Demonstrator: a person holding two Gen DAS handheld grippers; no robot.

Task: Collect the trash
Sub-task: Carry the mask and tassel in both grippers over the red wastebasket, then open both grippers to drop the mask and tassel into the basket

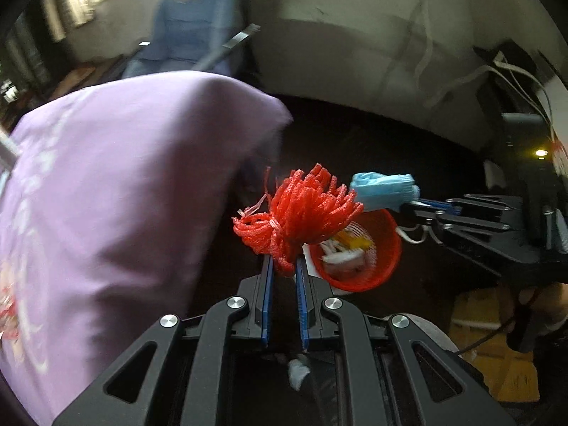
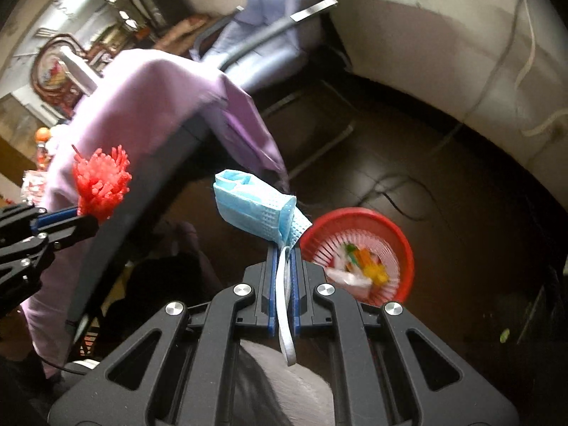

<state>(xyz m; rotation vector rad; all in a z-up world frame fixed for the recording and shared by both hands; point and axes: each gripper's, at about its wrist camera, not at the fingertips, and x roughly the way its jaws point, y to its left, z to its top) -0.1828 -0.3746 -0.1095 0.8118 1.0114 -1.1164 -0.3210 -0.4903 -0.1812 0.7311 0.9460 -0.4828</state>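
My left gripper (image 1: 284, 261) is shut on a red foam fruit net (image 1: 301, 213), held in the air above the floor. My right gripper (image 2: 284, 248) is shut on a crumpled blue face mask (image 2: 255, 209), whose white ear loop (image 2: 284, 305) hangs between the fingers. A red plastic basket (image 2: 401, 234) with several scraps in it stands on the dark floor below both grippers; it also shows in the left wrist view (image 1: 387, 248). The right gripper (image 1: 419, 206) with the mask (image 1: 383, 188) shows in the left wrist view, and the left gripper (image 2: 85, 218) with the net (image 2: 101, 181) shows in the right wrist view.
A table draped in lilac cloth (image 1: 106, 195) stands on the left, close to the left gripper. A blue chair (image 1: 191, 28) stands behind it. A pale wall (image 1: 390, 53) with cables runs along the back. Cardboard boxes (image 1: 497, 355) lie at lower right.
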